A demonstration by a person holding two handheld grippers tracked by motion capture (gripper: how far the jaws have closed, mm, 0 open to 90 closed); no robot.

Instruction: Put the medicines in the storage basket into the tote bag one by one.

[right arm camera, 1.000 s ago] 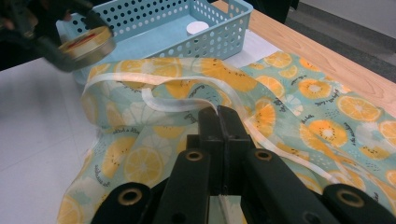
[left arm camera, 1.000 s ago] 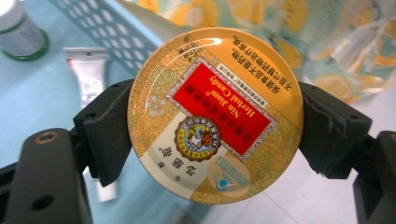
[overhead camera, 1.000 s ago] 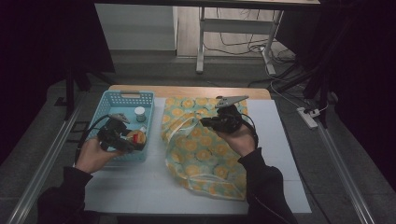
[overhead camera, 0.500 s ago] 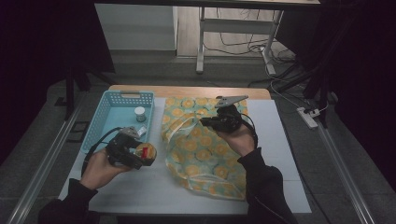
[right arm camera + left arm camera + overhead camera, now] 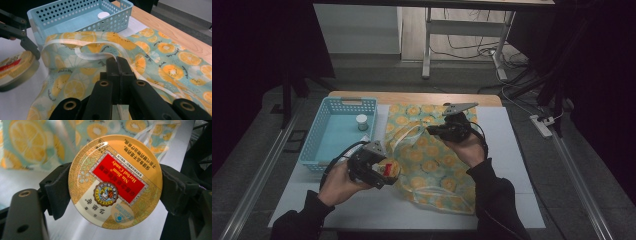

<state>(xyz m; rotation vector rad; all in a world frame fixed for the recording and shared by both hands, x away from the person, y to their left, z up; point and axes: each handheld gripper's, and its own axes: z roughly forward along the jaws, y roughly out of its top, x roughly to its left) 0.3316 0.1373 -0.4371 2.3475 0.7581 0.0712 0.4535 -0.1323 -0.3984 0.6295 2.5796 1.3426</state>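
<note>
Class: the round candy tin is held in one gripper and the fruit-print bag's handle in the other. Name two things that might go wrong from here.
1. The candy tin is pinched only at its rim by the left gripper; it may slip out.
2. The right gripper holds only a thin handle; the bag mouth may sag shut.

Two hands, two grippers, both clamped

The left gripper (image 5: 384,170) sits low and left of centre in the high view, its jaws closed from either side on a round tin (image 5: 115,181); the left hand (image 5: 343,181) grips it from below, forearm entering at the bottom edge. The right gripper (image 5: 434,131) lies right of centre, jaws pressed together on a bag handle (image 5: 96,56), held by the right hand (image 5: 468,146).
</note>
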